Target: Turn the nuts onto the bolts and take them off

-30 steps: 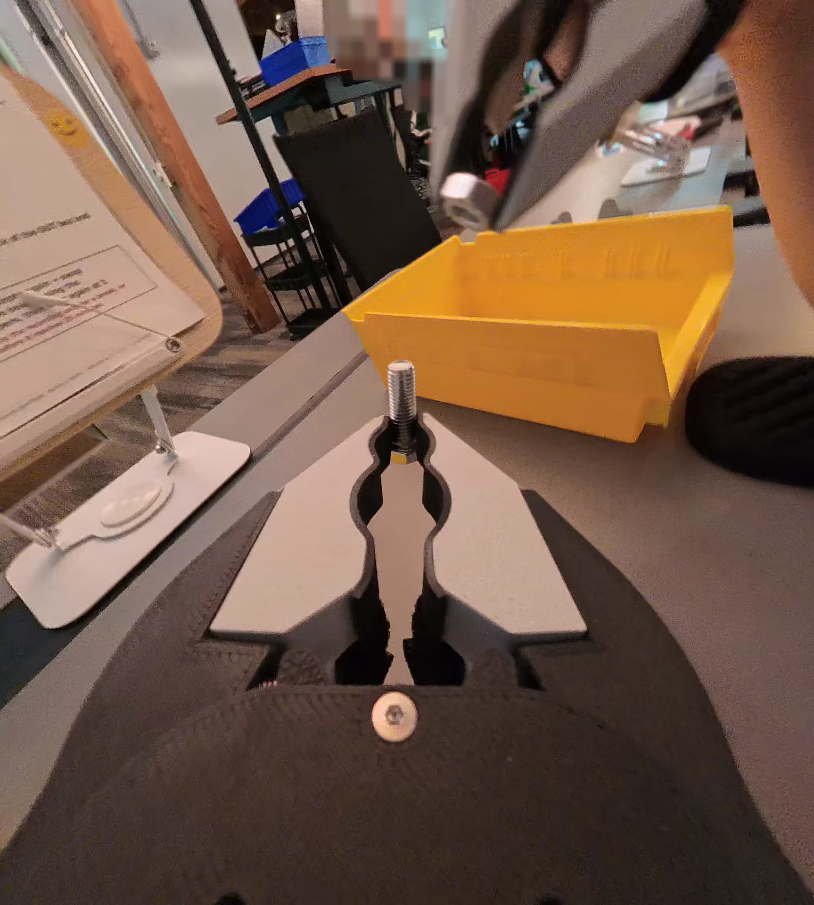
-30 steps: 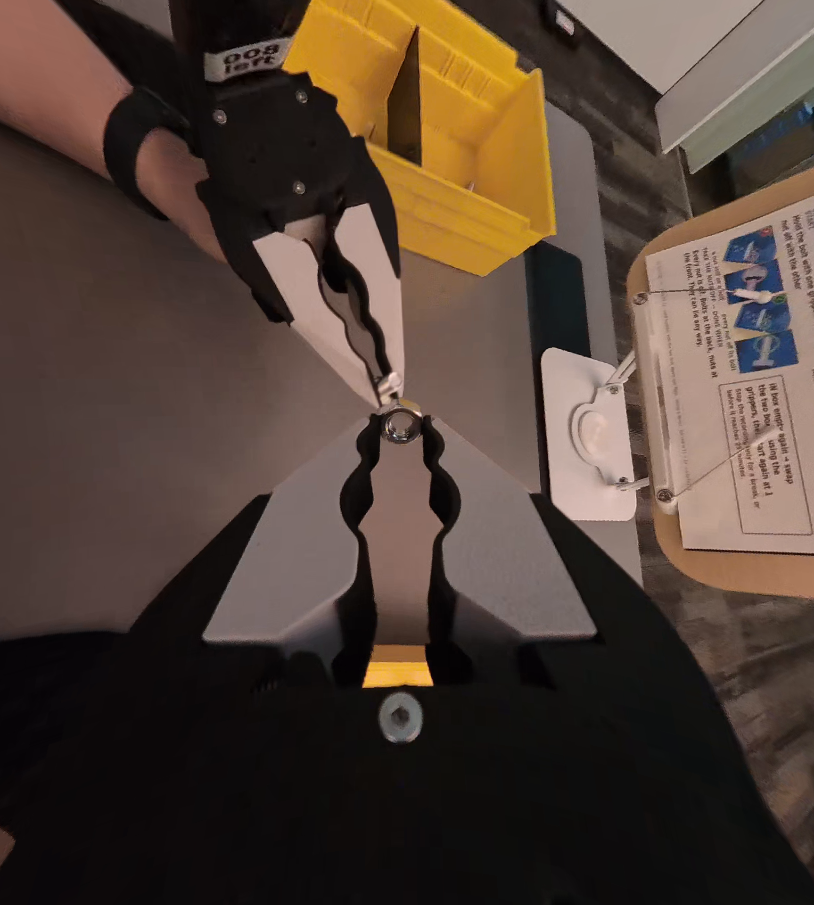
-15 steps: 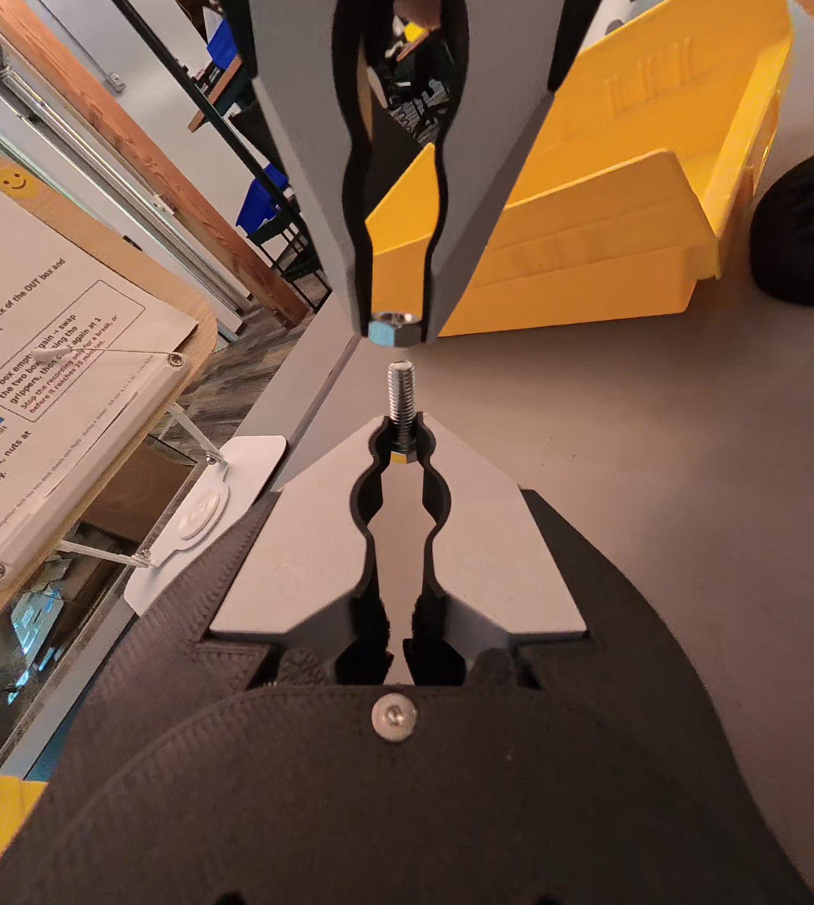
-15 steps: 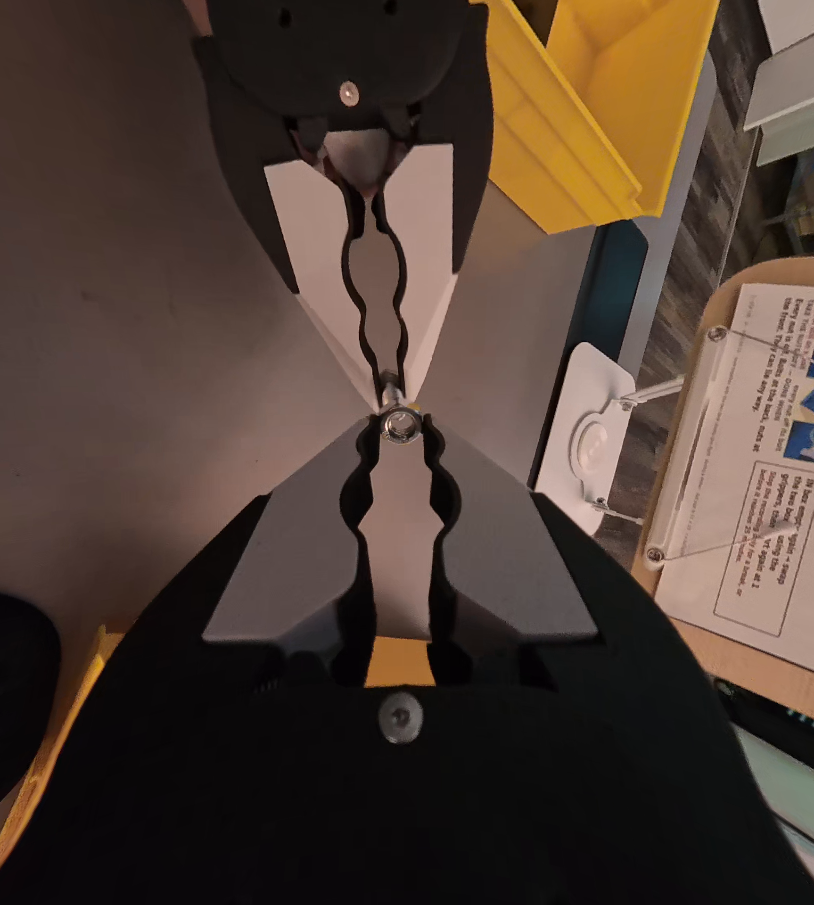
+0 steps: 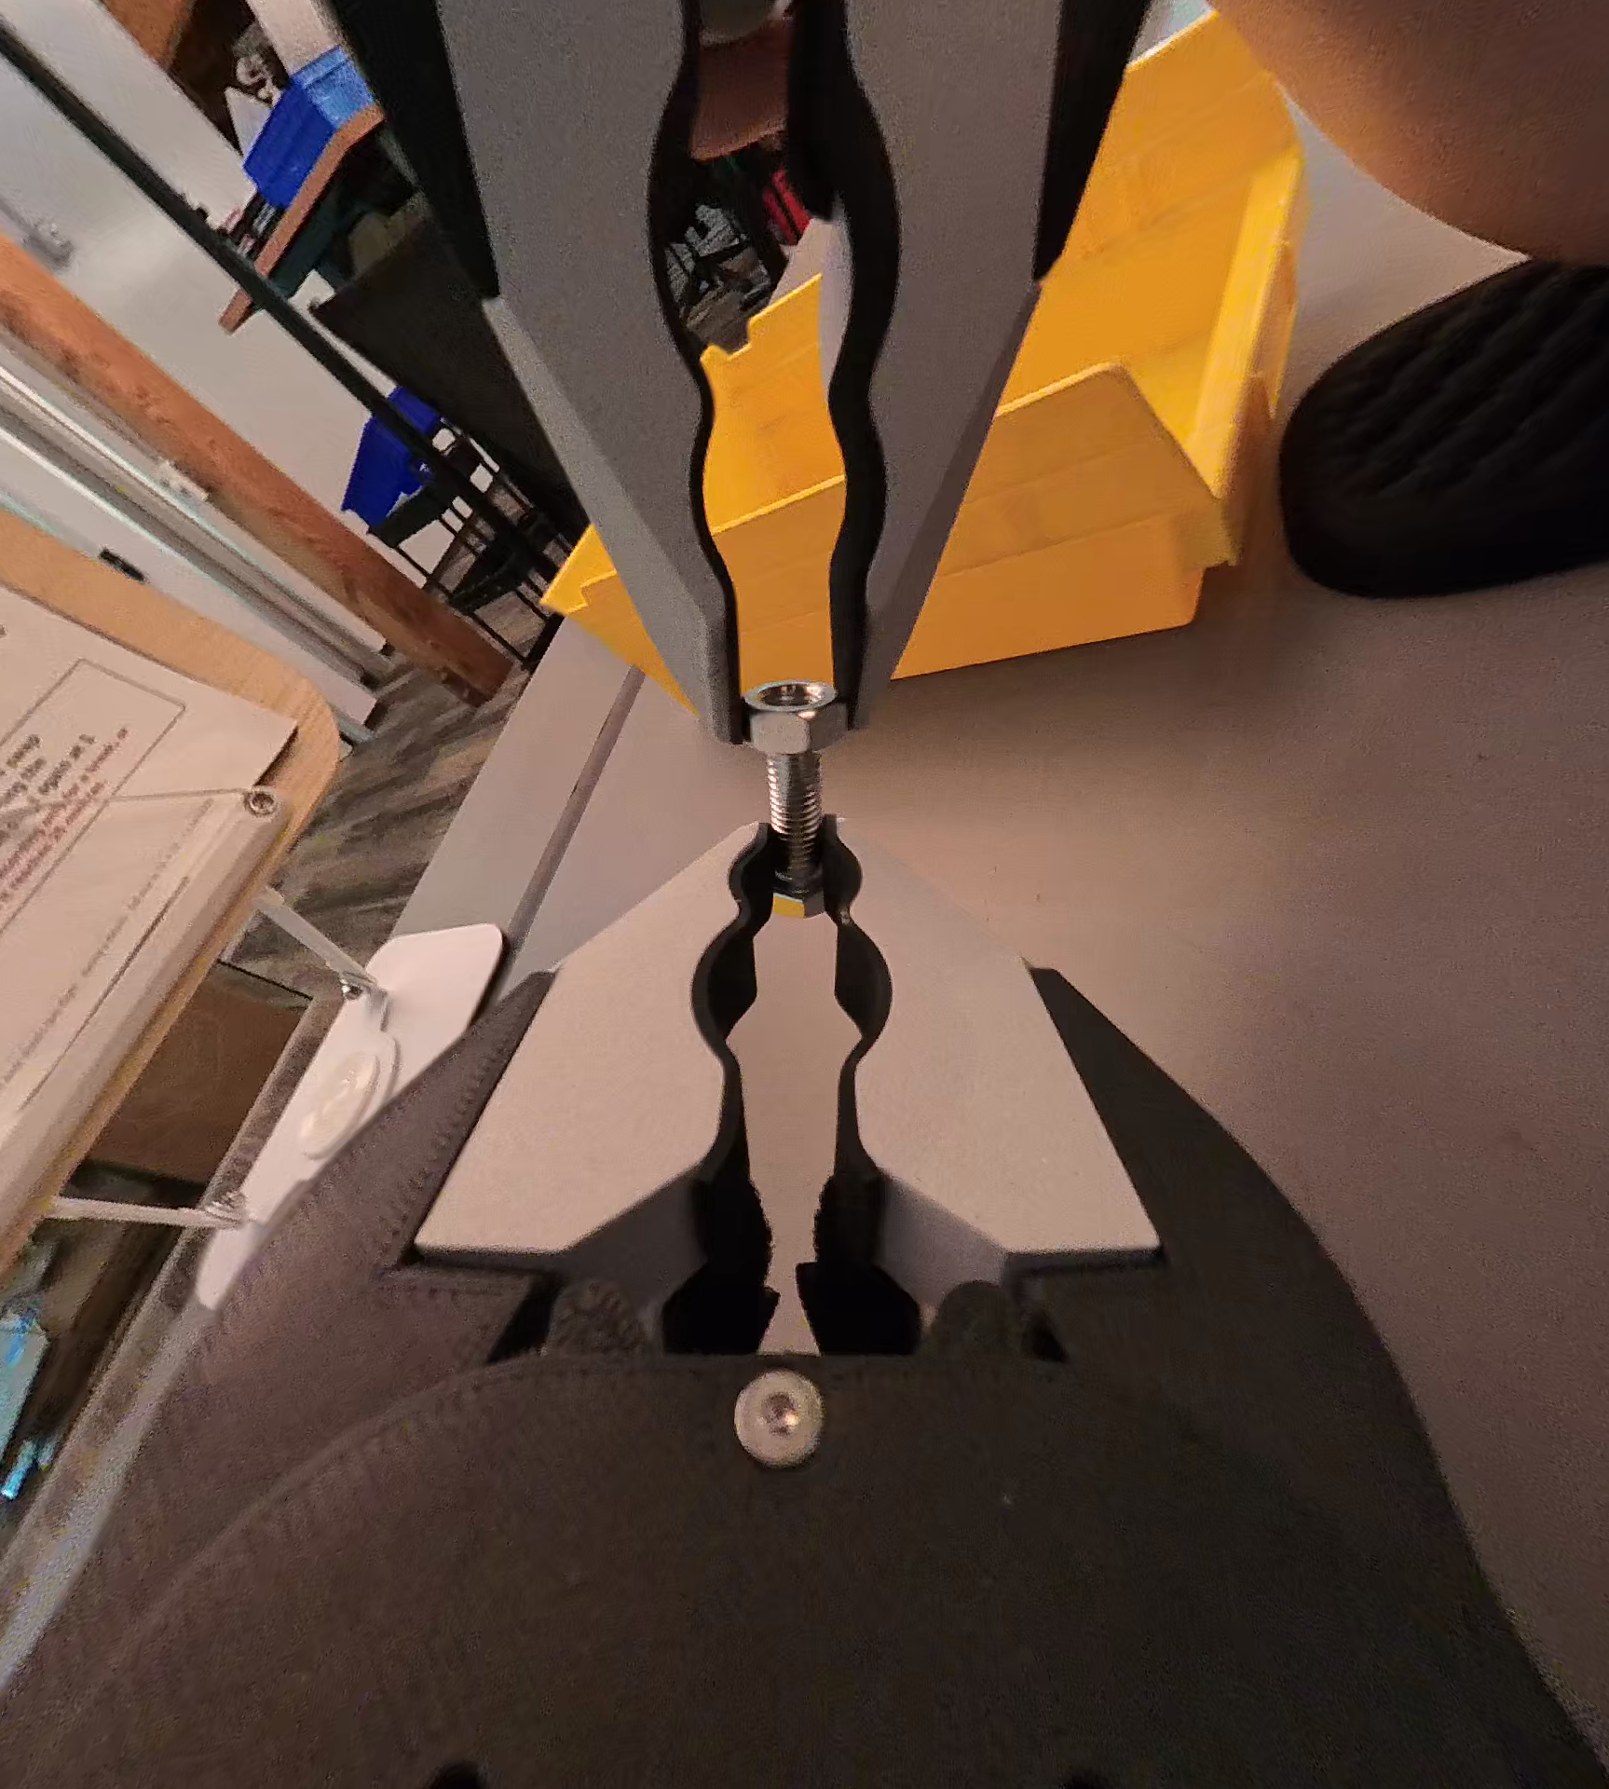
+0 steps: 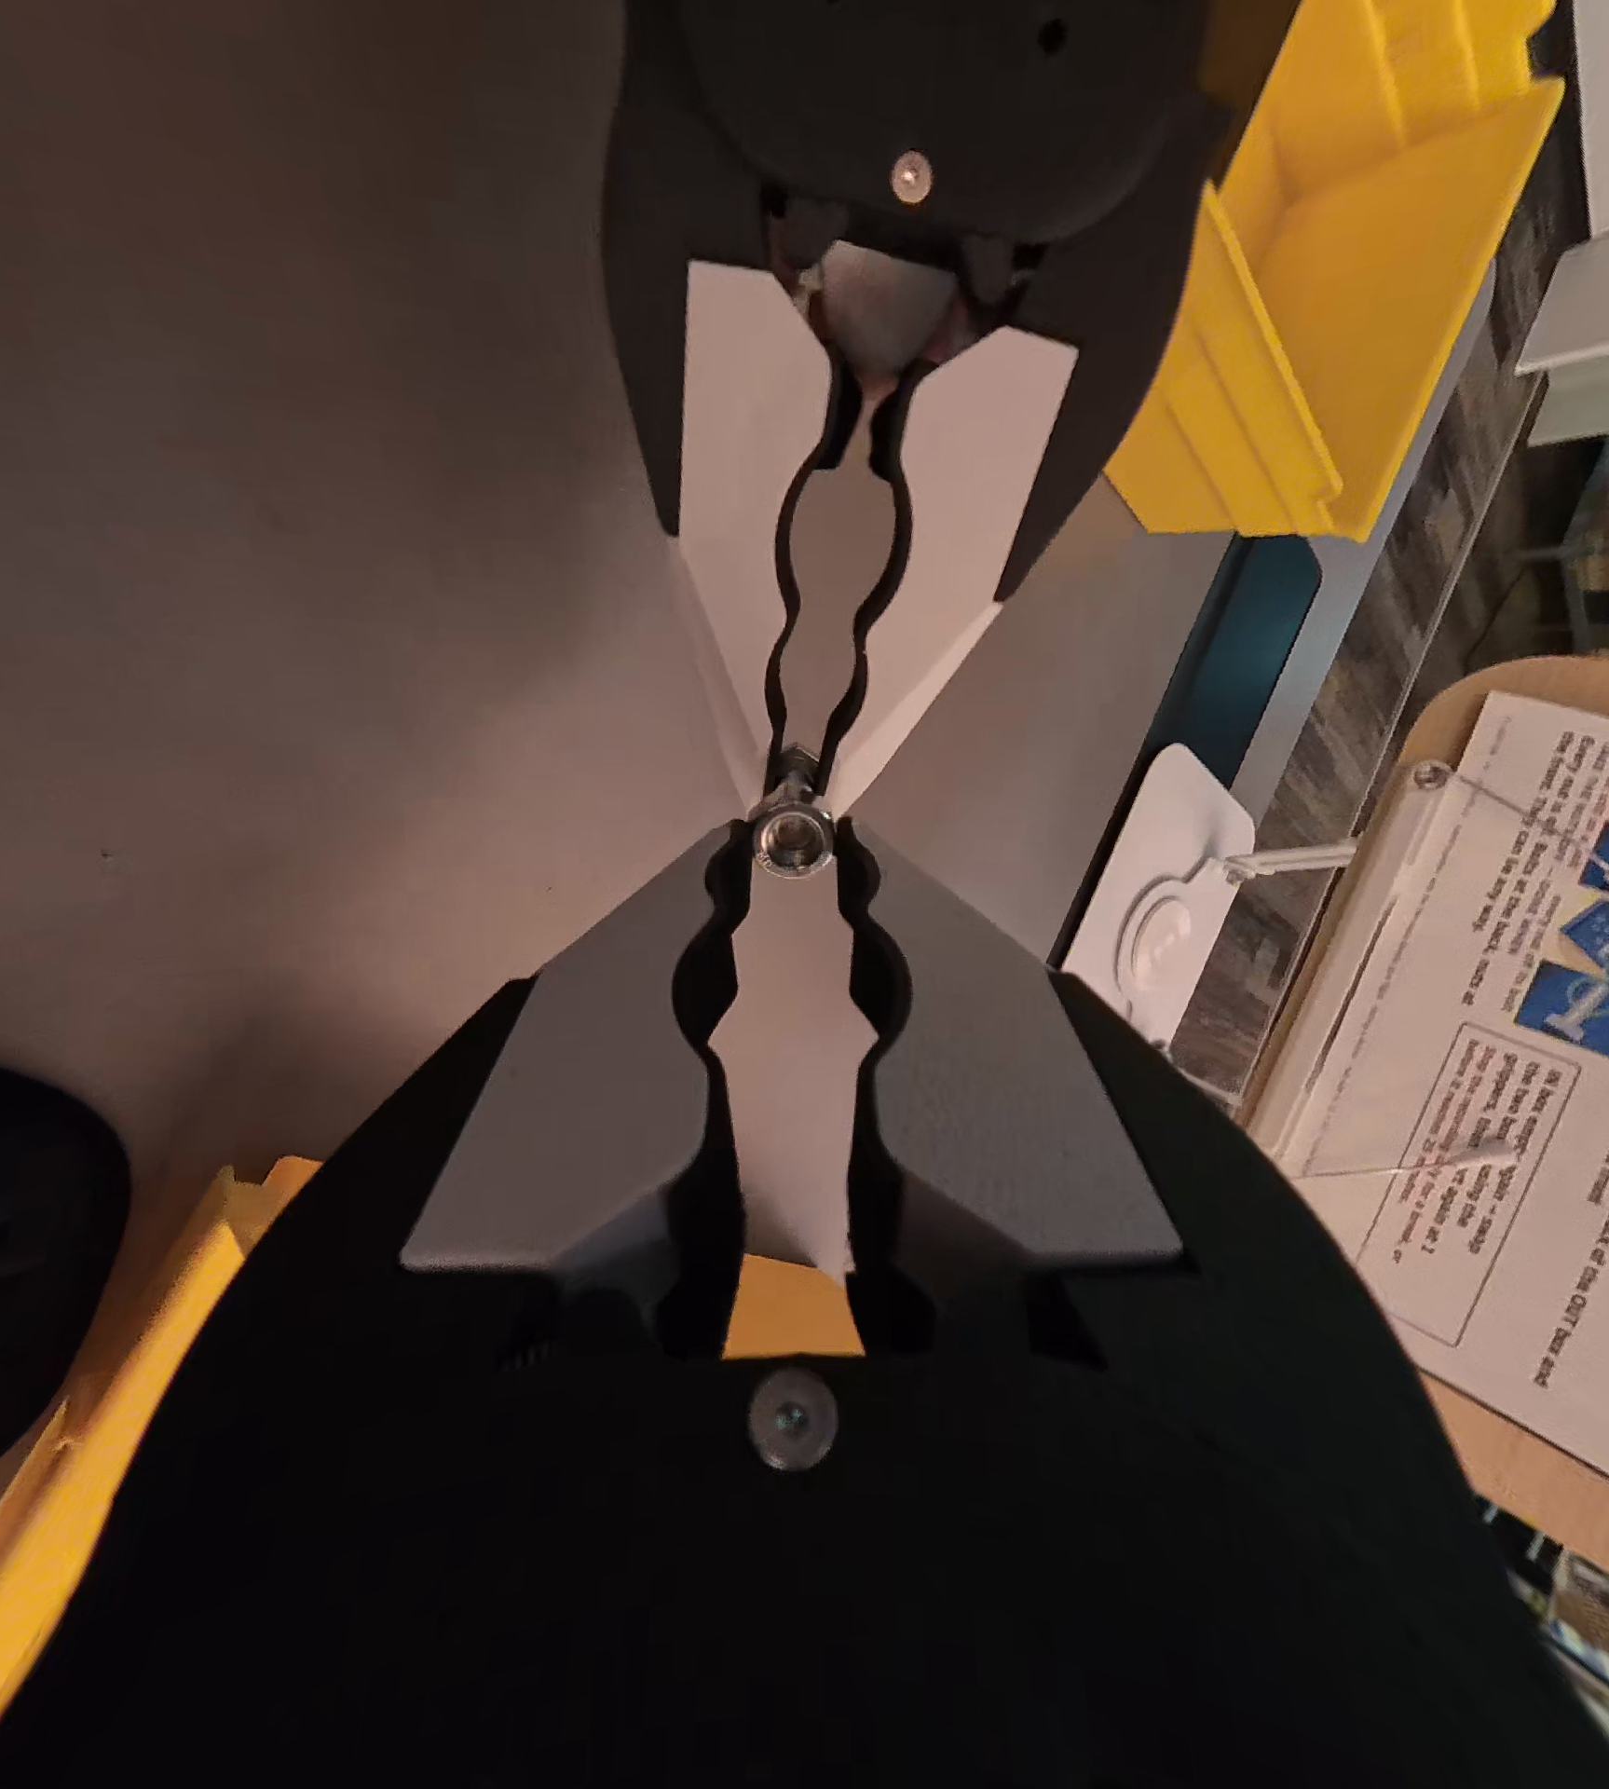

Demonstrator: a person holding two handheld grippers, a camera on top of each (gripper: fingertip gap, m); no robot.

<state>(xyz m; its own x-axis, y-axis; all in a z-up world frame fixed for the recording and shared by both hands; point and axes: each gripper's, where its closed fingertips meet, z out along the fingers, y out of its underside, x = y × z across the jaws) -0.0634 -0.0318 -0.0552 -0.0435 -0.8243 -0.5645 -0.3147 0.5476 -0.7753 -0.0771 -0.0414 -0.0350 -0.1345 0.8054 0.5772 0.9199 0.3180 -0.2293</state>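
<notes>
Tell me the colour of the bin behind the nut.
Yellow: the bin shows best in the left wrist view.

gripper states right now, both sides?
Left gripper: closed on the threaded silver steel bolt, near its head.
Right gripper: closed on the silver hex nut, seated on the bolt's tip.

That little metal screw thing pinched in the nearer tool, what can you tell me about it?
It is a small silvery bolt, steel by the look, with a threaded shaft and a six-sided head. The left gripper is shut on its head end, so the shaft sticks straight out past the jaws, above the grey table. Its far end sits in a shiny six-sided nut, clamped by the right gripper. How far the nut is threaded on cannot be told.
</notes>
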